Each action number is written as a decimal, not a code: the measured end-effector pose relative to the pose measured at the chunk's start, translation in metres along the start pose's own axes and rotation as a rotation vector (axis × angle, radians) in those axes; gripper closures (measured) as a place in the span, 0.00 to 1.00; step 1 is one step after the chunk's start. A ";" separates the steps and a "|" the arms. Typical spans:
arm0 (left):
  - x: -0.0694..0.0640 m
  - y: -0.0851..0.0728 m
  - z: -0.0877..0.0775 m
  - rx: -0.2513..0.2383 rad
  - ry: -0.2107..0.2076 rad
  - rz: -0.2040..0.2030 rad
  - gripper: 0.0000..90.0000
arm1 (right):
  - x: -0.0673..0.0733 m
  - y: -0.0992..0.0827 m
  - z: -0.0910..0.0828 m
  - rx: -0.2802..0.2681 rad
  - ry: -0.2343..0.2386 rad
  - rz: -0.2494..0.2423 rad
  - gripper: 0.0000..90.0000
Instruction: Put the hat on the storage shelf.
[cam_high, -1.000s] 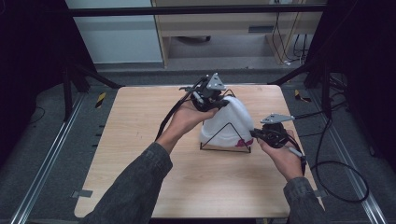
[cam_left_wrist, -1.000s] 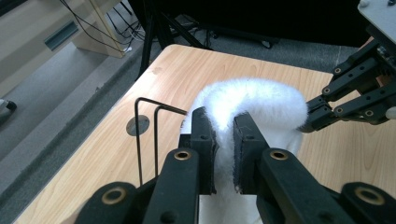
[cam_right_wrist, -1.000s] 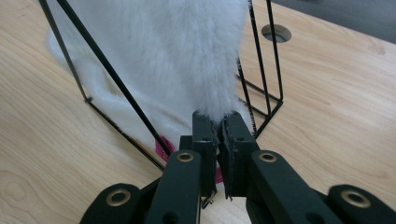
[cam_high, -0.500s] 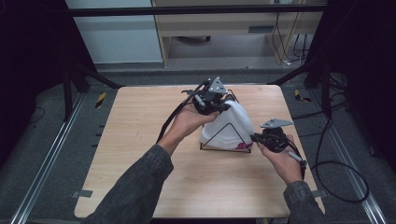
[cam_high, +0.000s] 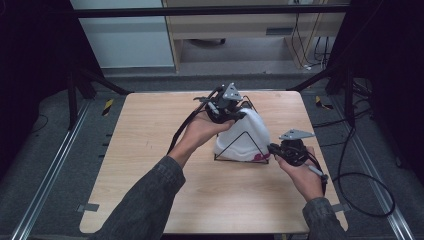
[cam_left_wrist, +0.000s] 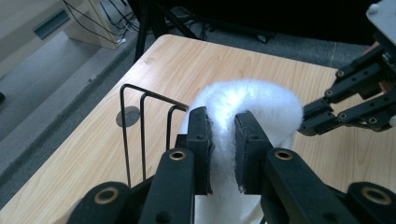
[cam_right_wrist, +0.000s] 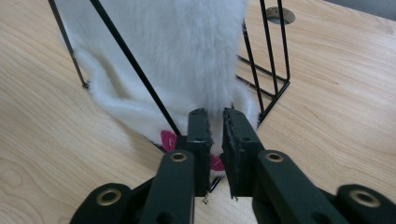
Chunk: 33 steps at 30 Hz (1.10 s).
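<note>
A white fluffy cloth (cam_high: 248, 131) hangs over a black wire rack (cam_high: 240, 145) in the middle of the table. My left gripper (cam_high: 239, 116) is at the top of the rack. Its pads pinch the cloth's upper fold (cam_left_wrist: 261, 100) between them, and the jaws have just been easing open a little. My right gripper (cam_high: 270, 148) is low at the rack's near right corner. It is shut on the cloth's bottom edge (cam_right_wrist: 177, 51) beside a pink patch (cam_right_wrist: 166, 139), and its jaws have also just been easing open. The right gripper (cam_left_wrist: 327, 116) appears in the left gripper view too.
The wooden table (cam_high: 150, 150) has a small round hole (cam_left_wrist: 127, 115) beside the rack's upright wires (cam_left_wrist: 142, 121). Cables trail off the table's right side (cam_high: 350, 180). A dark frame and a shelf unit stand beyond the far edge.
My right hand has drifted slightly toward the near edge of the table. The left hand, the cloth and the rack look unmoved.
</note>
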<state>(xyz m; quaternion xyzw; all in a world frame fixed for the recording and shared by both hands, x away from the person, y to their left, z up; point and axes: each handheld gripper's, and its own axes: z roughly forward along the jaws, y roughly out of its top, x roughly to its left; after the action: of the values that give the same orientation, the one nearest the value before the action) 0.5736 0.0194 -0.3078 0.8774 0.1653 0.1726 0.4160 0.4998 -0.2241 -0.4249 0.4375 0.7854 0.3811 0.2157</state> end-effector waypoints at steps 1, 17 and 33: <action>0.000 0.000 0.000 0.000 0.000 0.000 0.87 | 0.000 0.000 0.000 0.000 0.000 0.000 0.92; 0.000 -0.006 -0.033 -0.077 0.057 -0.074 0.23 | 0.010 -0.008 -0.015 -0.023 -0.040 0.005 0.57; -0.021 -0.036 -0.071 -0.083 0.053 -0.062 0.06 | 0.042 -0.017 -0.046 -0.130 -0.041 0.028 0.17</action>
<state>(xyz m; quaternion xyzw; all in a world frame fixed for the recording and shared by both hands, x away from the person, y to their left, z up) 0.5188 0.0794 -0.2970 0.8489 0.1960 0.1894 0.4528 0.4380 -0.2130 -0.4102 0.4411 0.7482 0.4253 0.2544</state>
